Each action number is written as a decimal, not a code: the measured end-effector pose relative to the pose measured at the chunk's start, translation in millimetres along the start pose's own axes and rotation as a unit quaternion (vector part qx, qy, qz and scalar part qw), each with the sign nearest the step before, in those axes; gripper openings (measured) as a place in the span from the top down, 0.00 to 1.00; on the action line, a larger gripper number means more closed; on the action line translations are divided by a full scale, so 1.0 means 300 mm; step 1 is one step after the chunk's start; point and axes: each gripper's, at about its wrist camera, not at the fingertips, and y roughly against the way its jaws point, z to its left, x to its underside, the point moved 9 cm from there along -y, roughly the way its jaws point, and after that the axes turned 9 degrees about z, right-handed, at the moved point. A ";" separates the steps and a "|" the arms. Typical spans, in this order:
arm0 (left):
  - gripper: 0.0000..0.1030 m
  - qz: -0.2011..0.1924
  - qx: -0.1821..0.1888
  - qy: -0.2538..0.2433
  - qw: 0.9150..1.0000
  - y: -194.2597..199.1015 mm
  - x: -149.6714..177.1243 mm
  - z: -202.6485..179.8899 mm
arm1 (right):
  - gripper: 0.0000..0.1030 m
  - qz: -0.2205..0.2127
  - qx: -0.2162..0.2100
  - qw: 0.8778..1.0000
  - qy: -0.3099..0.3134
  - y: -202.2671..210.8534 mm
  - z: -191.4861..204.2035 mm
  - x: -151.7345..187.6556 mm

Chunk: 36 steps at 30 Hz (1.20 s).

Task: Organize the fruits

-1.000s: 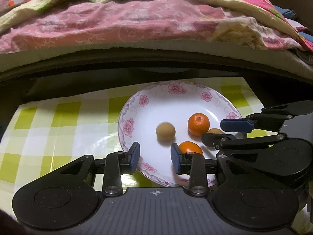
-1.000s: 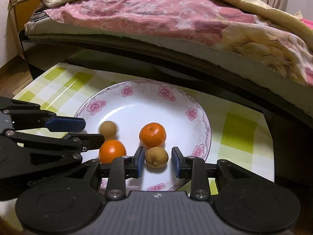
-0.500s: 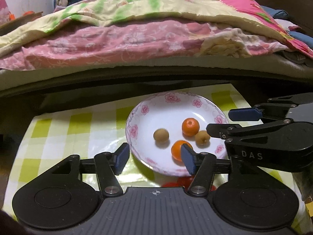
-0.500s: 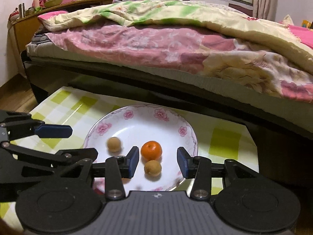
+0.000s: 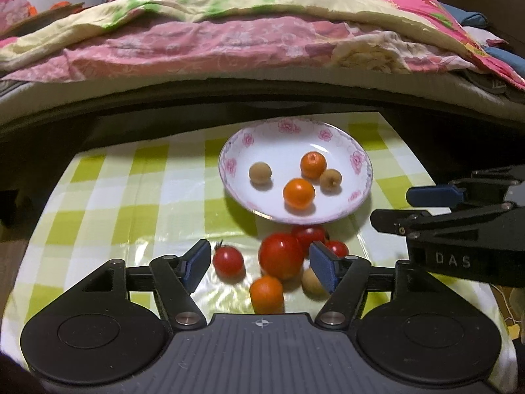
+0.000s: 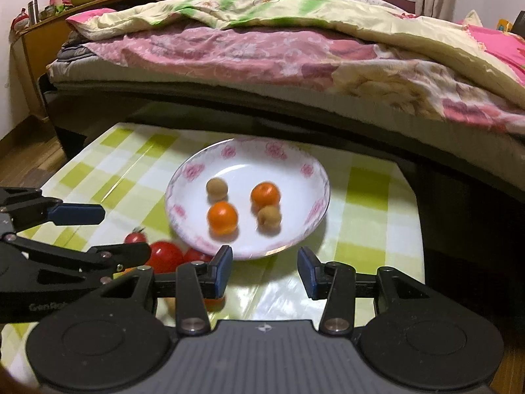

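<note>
1. Compared with a second before, both grippers had drawn back from the plate (image 5: pixel 357 193); the whole plate now showed, and loose fruit near the table's front edge had come into view
2. The left gripper (image 5: pixel 260 264) held nothing; its jaws were opening, wider than a second earlier, and stood above the loose fruit without pressing on any
3. The right gripper (image 6: pixel 265 271) had let go of the small brown fruit (image 6: pixel 269 217) it earlier bracketed; its jaws stood apart and empty, above the front rim of the plate
4. The table (image 5: pixel 131 203) wore a glossy green-and-white checked cloth; a bed (image 6: pixel 262 52) with pink and yellow floral quilts ran along its far edge, and a wooden cabinet (image 6: pixel 39 42) stood in the room's left corner
5. The flower-rimmed plate sat toward the table's far edge, holding two oranges (image 5: pixel 299 193) and two small brown fruits
6. Off the plate, toward the front edge, lay several red tomatoes (image 5: pixel 281 256), one orange (image 5: pixel 266 294) and one more brown fruit (image 5: pixel 311 280)
</note>
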 end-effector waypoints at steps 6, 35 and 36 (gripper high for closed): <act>0.28 0.007 0.002 0.010 1.000 0.036 0.057 -0.014 | 0.56 0.011 -0.012 1.000 -0.014 0.046 0.037 0.056; 0.19 0.008 -0.007 0.019 1.000 0.072 0.124 -0.018 | 0.55 0.028 -0.017 0.999 -0.041 0.105 0.068 0.138; 0.18 0.009 -0.009 0.018 1.000 0.069 0.124 -0.017 | 0.55 0.030 -0.017 0.999 -0.041 0.101 0.068 0.139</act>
